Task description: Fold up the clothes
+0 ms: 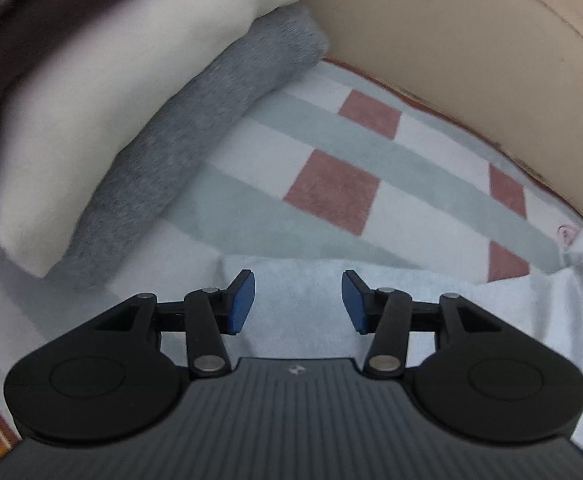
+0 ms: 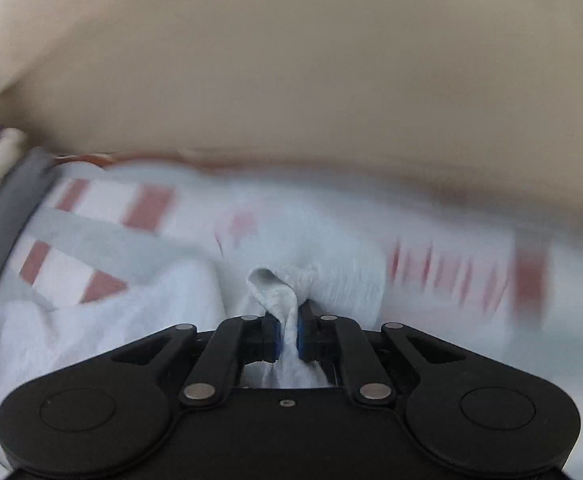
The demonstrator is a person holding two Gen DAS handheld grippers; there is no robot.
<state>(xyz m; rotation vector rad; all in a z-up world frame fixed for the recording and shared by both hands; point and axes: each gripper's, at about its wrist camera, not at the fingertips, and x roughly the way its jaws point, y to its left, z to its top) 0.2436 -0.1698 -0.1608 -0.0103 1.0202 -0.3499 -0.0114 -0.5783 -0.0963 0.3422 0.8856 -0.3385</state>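
Right wrist view: your right hand-held gripper (image 2: 288, 334) pinches a fold of white garment (image 2: 163, 316) lying on the checked blanket (image 1: 331, 188); left hand-held gripper (image 1: 298, 302) spread, empty; fabric's soft & floppy, grab edges/corners.

The right hand-held gripper (image 2: 288, 334) pinches a white garment (image 2: 331, 248) fold above the checked blanket (image 2: 91, 232).

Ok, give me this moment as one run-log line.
left gripper: open, empty, over white garment | right gripper: shut on white garment fold | folded stack: beside
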